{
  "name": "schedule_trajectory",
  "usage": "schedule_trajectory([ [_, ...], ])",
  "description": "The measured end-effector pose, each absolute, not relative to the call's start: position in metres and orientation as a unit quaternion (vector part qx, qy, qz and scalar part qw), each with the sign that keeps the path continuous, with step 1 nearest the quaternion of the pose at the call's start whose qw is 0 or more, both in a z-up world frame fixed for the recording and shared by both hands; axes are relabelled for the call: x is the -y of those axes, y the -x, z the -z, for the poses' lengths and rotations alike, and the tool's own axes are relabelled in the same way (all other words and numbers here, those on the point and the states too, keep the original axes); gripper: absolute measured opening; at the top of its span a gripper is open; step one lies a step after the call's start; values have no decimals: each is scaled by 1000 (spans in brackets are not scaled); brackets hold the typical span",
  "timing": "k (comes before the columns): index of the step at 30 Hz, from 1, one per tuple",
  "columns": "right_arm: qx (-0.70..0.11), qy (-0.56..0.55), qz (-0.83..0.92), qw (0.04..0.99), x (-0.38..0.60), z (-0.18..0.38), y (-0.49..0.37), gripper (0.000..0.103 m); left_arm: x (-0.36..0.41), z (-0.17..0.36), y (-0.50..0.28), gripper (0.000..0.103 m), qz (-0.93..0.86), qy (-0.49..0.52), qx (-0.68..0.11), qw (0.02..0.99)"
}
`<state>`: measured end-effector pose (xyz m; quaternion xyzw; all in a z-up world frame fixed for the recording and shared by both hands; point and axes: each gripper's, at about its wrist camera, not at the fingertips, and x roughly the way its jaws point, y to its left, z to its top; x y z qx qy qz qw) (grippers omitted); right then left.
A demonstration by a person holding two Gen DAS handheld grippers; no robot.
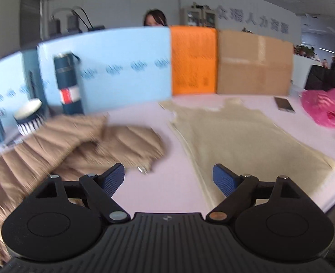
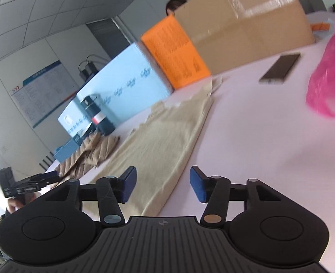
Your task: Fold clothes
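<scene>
I log a beige folded garment point(image 1: 242, 141) flat at centre right of the desk point(image 1: 165, 188), and a brown quilted jacket point(image 1: 80, 150) heaped at left. My left gripper point(image 1: 168, 179) and right gripper point(image 2: 162, 184) both stand spread, pinching nothing, above the desk's near edge.

Smooth matt bench point(image 1: 172, 195); soft knitted beige cloth garment point(image 1: 242, 141); quilted tan jacket point(image 1: 80, 150) at nine o'clock; crinkled glossy pink plastic bag point(image 2: 329, 75); matt cardboard box point(image 1: 254, 63).
</scene>
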<state>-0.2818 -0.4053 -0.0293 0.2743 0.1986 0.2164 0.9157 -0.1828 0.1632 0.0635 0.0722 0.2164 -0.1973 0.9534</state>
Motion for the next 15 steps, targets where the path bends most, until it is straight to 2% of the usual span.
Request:
schedule_trajectory([
  [2, -186, -262, -208, 924, 406, 15, 272, 70, -154, -75, 170, 88, 180, -86, -204, 958],
  [4, -177, -246, -204, 931, 406, -1, 256, 79, -145, -86, 157, 88, 164, -102, -194, 962],
  [9, -164, -175, -199, 950, 397, -55, 214, 88, -114, -121, 108, 88, 166, -191, -177, 951],
  [15, -110, -93, -194, 970, 383, -133, 149, 96, -68, -165, 38, 89, 182, -226, -138, 947],
])
